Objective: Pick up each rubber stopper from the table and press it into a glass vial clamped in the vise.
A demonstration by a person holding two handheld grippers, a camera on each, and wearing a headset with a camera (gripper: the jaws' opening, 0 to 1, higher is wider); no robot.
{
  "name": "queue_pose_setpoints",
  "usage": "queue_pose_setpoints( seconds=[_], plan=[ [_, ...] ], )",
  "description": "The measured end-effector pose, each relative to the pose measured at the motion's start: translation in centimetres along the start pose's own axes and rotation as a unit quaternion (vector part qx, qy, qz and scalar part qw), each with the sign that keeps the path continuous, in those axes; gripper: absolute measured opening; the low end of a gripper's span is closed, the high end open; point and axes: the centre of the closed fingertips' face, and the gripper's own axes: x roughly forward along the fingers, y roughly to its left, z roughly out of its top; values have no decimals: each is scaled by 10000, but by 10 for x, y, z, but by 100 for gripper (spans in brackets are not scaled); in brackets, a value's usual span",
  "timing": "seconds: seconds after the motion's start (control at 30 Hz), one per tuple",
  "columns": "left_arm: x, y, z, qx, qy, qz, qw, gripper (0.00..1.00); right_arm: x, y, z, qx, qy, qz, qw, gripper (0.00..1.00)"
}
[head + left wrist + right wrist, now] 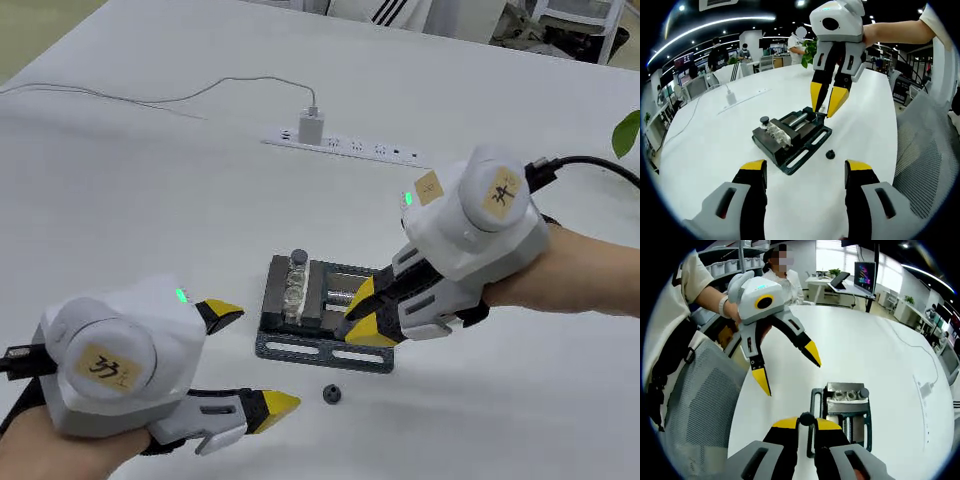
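Stopper point(806, 418) pinched in R gripper point(355, 318), tilted over vise point(300, 348).

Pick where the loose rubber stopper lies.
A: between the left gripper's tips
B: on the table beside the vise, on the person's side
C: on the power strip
B: the rubber stopper rests on the table just clear of the vise, and the open left gripper holds nothing.
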Motion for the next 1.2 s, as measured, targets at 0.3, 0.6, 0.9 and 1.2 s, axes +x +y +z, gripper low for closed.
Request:
queue_pose_setpoints(
  seconds=[0.3,0.6,0.9,1.2],
  plan=[
    [-10,10,-10,-45,97,236,9997,70,5,-22,6,-382,301,41,9988,7],
    [-11,12,-15,-42,145,309,9994,80,10,-39,7,-754,673,142,9948,7],
    [-4,10,-11,-41,160,226,9996,83,13,-61,14,-1161,998,100,9882,7],
    [-3,11,-14,-70,204,199,9996,84,17,-72,17,-1653,1355,226,9766,7]
  ],
)
